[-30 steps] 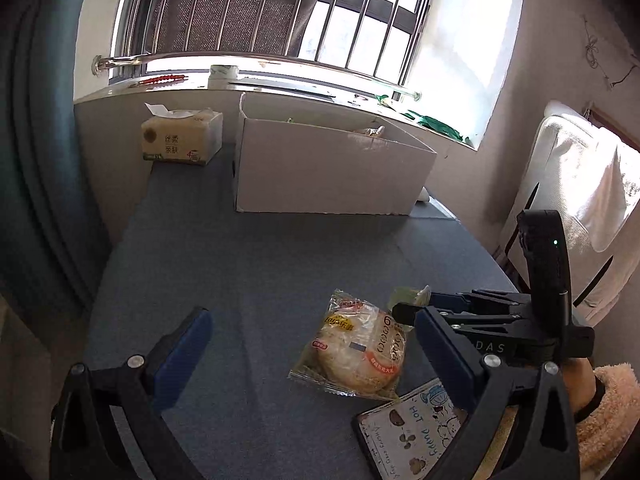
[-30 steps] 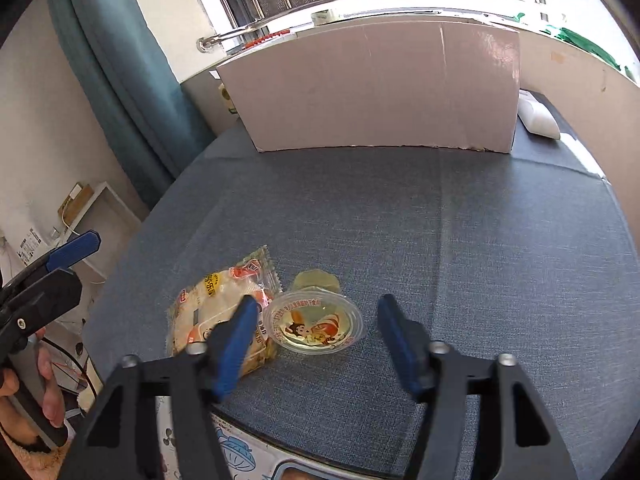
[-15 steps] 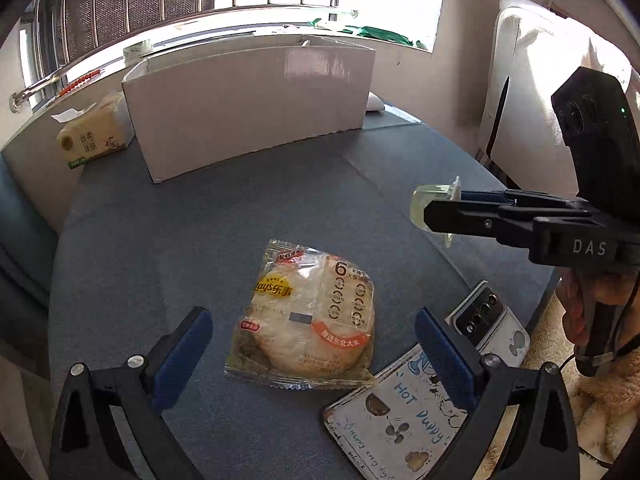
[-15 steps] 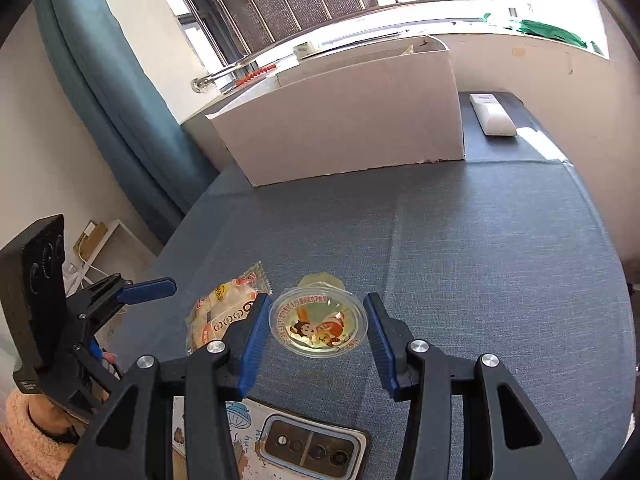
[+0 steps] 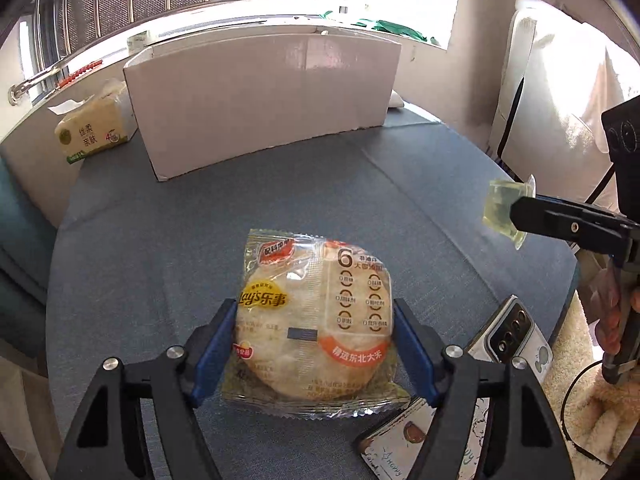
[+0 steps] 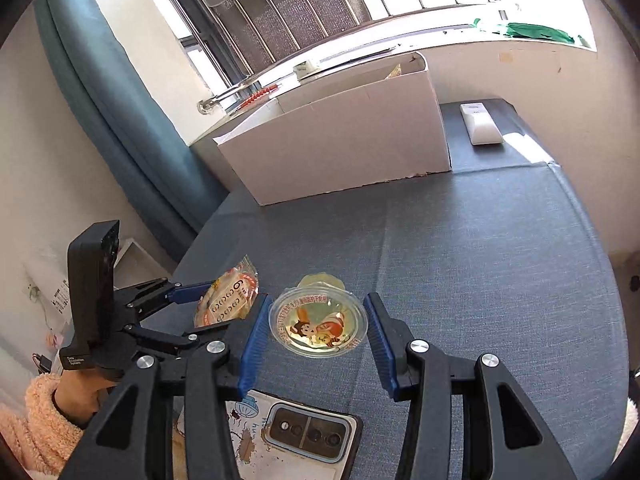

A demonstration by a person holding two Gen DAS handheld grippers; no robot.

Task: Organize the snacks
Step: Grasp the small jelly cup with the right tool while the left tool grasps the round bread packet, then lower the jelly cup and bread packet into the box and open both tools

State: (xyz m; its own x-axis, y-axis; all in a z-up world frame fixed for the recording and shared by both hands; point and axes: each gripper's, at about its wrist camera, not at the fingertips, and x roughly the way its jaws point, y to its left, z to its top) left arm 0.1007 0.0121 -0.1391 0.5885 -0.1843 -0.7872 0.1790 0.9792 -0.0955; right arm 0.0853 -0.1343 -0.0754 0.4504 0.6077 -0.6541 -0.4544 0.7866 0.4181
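L gripper [image 5: 314,344] clamped on rice cracker pack [image 5: 316,320], R gripper [image 6: 314,336] level, gripping jelly cup [image 6: 319,322] aloft.

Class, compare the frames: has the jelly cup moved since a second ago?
Yes. The jelly cup has been lifted off the blue tabletop, held in the right claw, higher against the white box behind.

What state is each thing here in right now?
rice cracker packet: sealed, lifted, clamped by the left gripper
jelly cup: foil lid on, lifted, held by the right gripper
cardboard box: open-topped, upright, something inside
tissue pack: opened, a tissue sticking out
phone: lying camera side up
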